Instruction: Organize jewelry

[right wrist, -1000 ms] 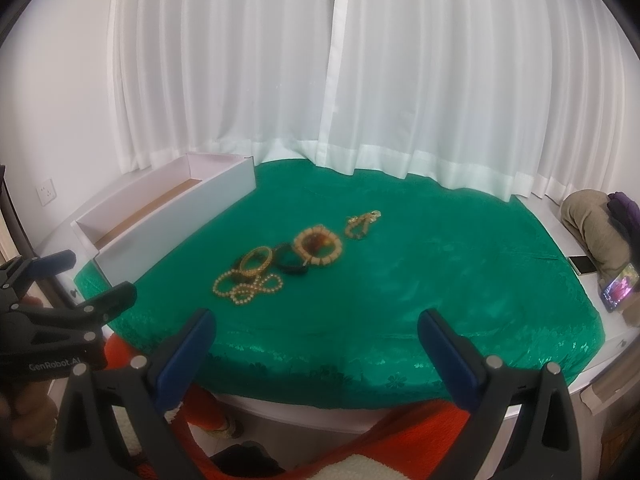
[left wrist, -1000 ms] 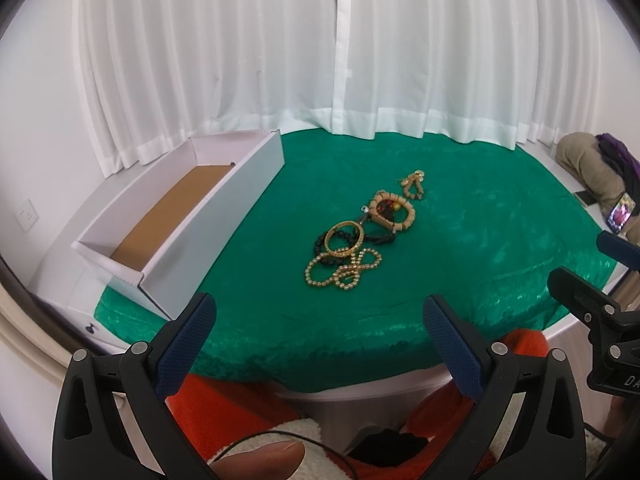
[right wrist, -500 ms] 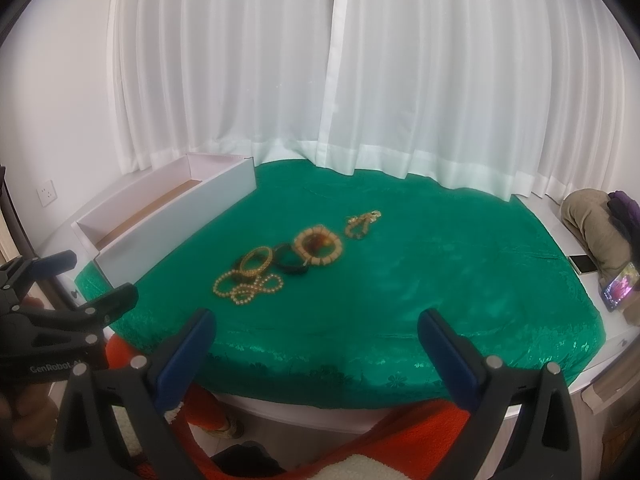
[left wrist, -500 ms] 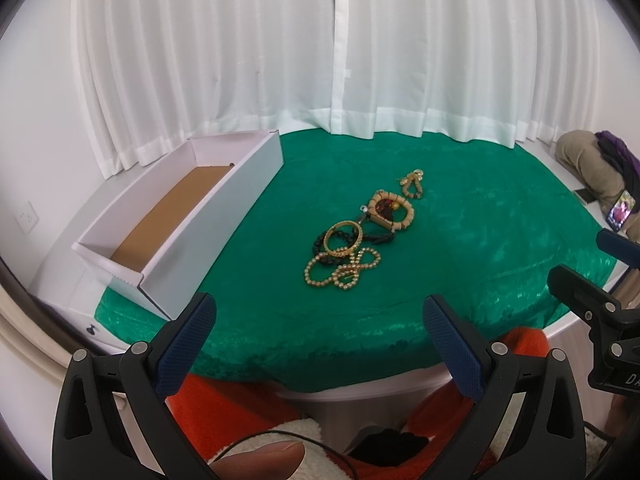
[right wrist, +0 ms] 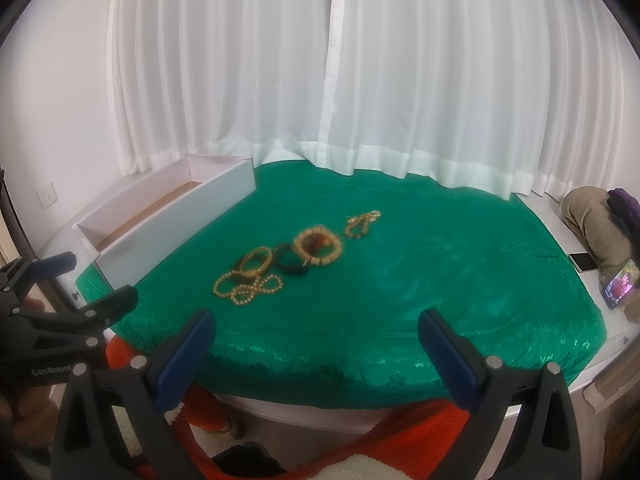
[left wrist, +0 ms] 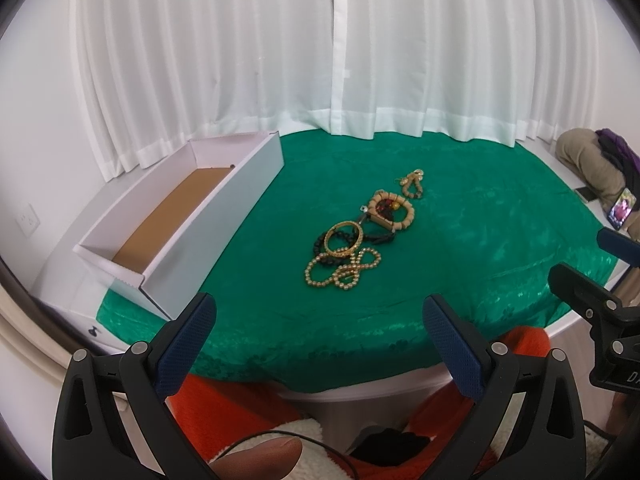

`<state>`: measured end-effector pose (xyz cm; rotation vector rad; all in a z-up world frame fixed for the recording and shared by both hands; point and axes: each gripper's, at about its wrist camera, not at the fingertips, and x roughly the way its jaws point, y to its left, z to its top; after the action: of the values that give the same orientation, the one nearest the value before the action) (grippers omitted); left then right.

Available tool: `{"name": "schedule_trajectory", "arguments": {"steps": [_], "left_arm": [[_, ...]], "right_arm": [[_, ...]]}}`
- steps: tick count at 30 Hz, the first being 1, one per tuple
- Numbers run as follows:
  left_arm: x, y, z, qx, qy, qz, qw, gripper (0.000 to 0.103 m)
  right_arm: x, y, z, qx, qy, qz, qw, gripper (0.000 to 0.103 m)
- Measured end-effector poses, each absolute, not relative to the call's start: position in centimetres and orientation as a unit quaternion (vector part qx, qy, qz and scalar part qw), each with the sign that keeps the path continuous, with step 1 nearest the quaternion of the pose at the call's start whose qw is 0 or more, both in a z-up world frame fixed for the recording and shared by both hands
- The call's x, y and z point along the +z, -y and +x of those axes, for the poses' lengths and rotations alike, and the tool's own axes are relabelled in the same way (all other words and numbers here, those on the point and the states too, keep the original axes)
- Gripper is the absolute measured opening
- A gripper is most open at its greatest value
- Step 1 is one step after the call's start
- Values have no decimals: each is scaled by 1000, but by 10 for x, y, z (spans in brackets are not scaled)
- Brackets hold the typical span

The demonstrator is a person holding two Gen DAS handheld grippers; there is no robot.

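- Since the earlier frames almost nothing has moved: both grippers hang at the same place before the near edge of the table, and the jewelry lies as it did.
- The white curtains (left wrist: 320, 48) fill the back, and their hems reach the far edge of the table.
- The table (left wrist: 460, 364) is round and white, covered by a green cloth (left wrist: 480, 248).
- A long white box (left wrist: 224, 204) with a brown floor lies open on the left part of the cloth.
- The left gripper (left wrist: 320, 322) has its fingers wide apart and holds nothing; a thumb (left wrist: 260, 458) shows below it.
- The right gripper (right wrist: 316, 326) also has its fingers wide apart and is empty.
- The jewelry lies in a row near the middle of the cloth, well apart from both grippers.
- Nearest is a pearl necklace (left wrist: 342, 270) in loops; a gold bangle (left wrist: 344, 239) rests on dark beads (left wrist: 320, 242) just behind it.
- Then comes a wooden bead bracelet (left wrist: 391, 215), and farthest a small gold chain (left wrist: 412, 184).
- A phone (right wrist: 621, 283) with a lit screen stands at the right edge.
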<state>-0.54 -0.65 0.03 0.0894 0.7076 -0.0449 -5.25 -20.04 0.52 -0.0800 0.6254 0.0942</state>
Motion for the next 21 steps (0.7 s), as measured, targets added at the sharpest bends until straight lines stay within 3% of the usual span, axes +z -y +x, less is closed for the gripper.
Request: {"name": "schedule_trajectory", "arguments": {"steps": [21], "left_arm": [[-1,3,-3,-21,-349,51,935,103]], "right_arm": [[6,202,-53,47,-306,-38,950,103]]}}
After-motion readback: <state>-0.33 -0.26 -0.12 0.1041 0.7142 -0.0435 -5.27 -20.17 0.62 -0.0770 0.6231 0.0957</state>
